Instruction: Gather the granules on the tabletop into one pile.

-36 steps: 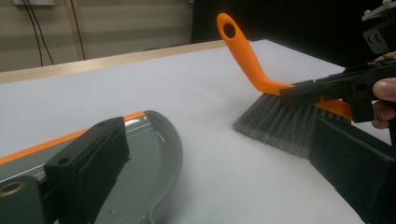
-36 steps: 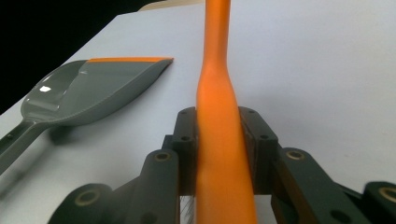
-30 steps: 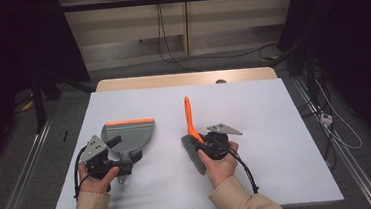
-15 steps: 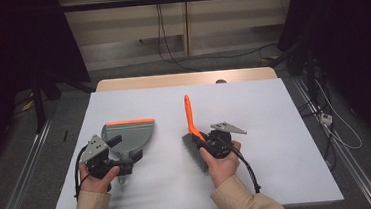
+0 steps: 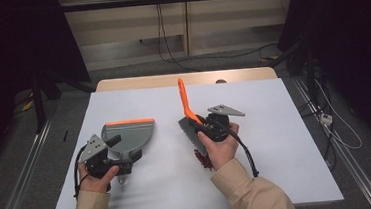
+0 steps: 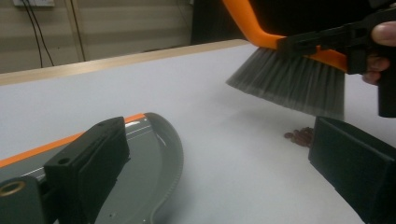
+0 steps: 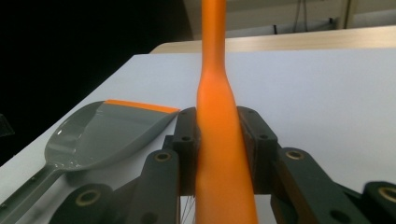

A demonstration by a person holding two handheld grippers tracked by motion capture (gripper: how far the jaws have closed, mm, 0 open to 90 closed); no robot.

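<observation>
My right claw [image 7: 219, 154] clamps the orange-handled grey-bristled brush [image 5: 190, 115]. I sweep the small reddish-brown crumbs [image 5: 202, 159] toward nine o'clock into the grey plastic dustpan [image 5: 128, 134], which my left claw [image 5: 120, 162] probably grips.

Looking along your left gripper [image 6: 205, 182], you see its two black jaws standing wide apart, one over the grey dustpan [image 6: 140, 163] with its orange edge, the other low at the right. Between them lies bare white table [image 6: 116, 88]. Farther off, your other gripper [image 6: 345, 42] clamps the orange-handled brush [image 6: 289, 84], bristles clear of the tabletop above a small heap of dark red bits [image 6: 301, 136].
</observation>
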